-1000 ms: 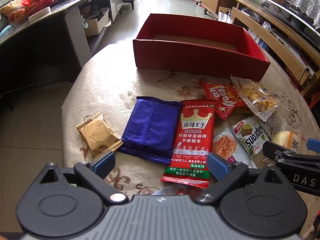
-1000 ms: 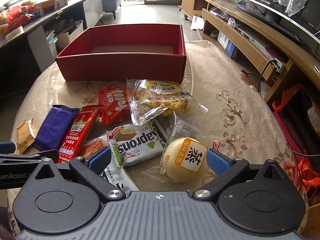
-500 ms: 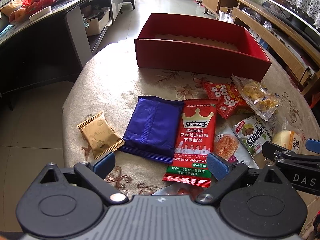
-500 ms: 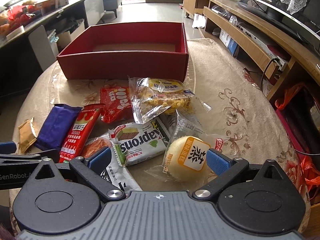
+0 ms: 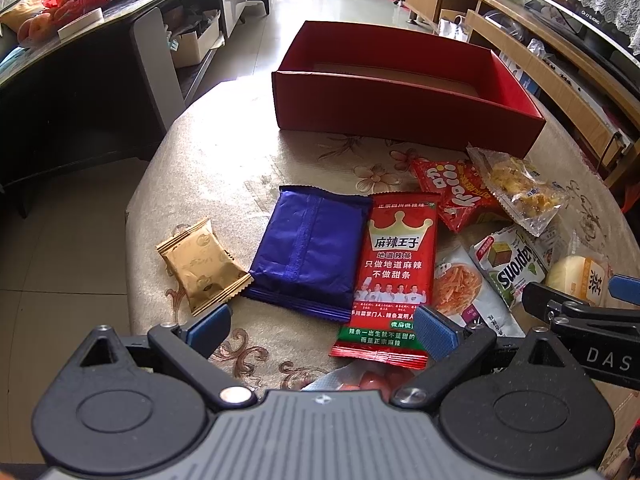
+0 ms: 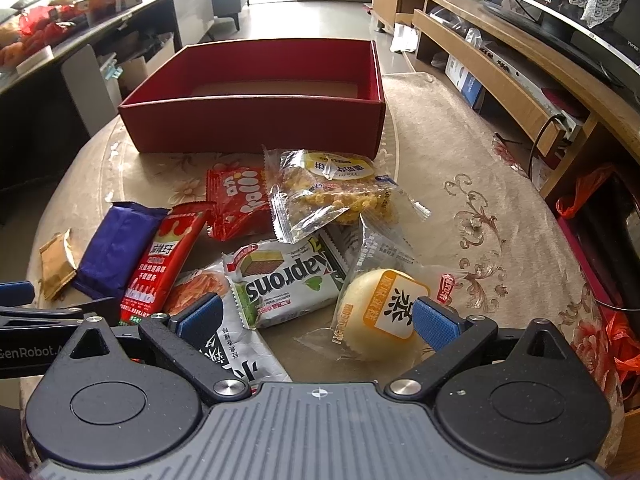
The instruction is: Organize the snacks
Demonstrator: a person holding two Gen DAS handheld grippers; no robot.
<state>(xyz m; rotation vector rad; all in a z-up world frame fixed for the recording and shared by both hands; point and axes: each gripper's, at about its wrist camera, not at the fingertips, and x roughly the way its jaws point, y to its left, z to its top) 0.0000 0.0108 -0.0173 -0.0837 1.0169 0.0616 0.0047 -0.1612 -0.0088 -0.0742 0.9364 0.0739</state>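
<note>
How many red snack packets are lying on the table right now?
2: the long red spicy-strip packet beside the blue packet, and the small red packet nearer the red box. Others may be hidden.

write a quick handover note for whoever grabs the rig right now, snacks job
Left tool: open, holding nothing, low over the near ends of the blue packet and red spicy-strip packet.
Right tool: open, holding nothing, with the round yellow bun just ahead between its fingers.
Red box: at the far side of the table, no snacks visible inside.
Done: nothing boxed yet.
Left: all snacks lie on the table, including the gold packet, Kaprons wafer and clear crispy-snack bag.
</note>
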